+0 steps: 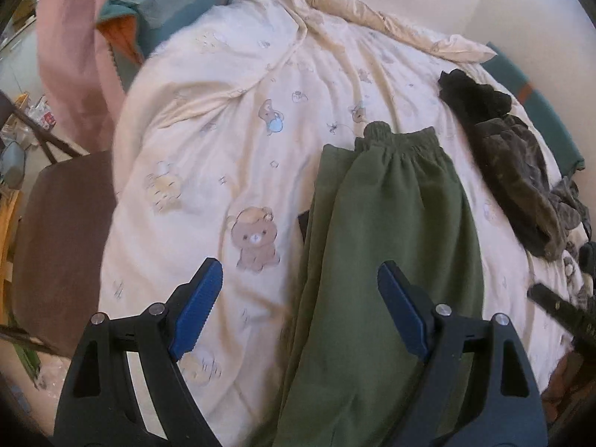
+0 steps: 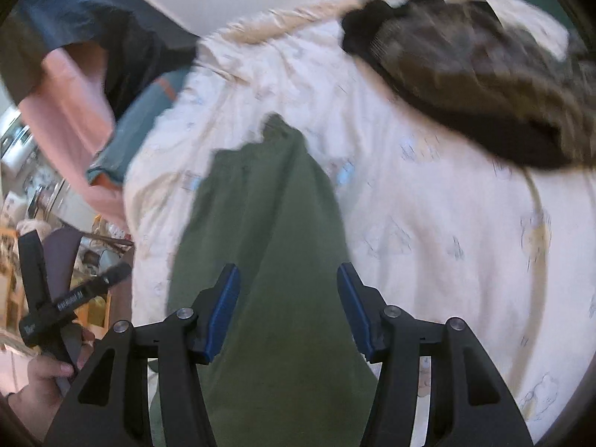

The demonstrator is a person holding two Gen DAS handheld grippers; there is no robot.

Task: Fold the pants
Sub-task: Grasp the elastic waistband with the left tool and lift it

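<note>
Green pants [image 1: 391, 231] lie lengthwise on a cream bedspread with bear prints [image 1: 208, 119], their elastic waistband at the far end. My left gripper [image 1: 298, 294] hovers open over the pants' left edge; its blue pads touch nothing. In the right wrist view the pants [image 2: 268, 216] run away from the camera, blurred by motion. My right gripper [image 2: 288, 305] stands open above them, pads apart and not pressing the cloth. A hand [image 2: 41, 376] holds the left gripper's black body [image 2: 56, 305] at the lower left of that view.
A heap of dark clothes [image 1: 521, 171] lies on the bed right of the pants, also the dark heap [image 2: 465, 74]. Pink cloth [image 1: 74, 56] and a teal cushion [image 1: 178, 11] sit at the far left. A brown chair seat [image 1: 63, 242] stands beside the bed.
</note>
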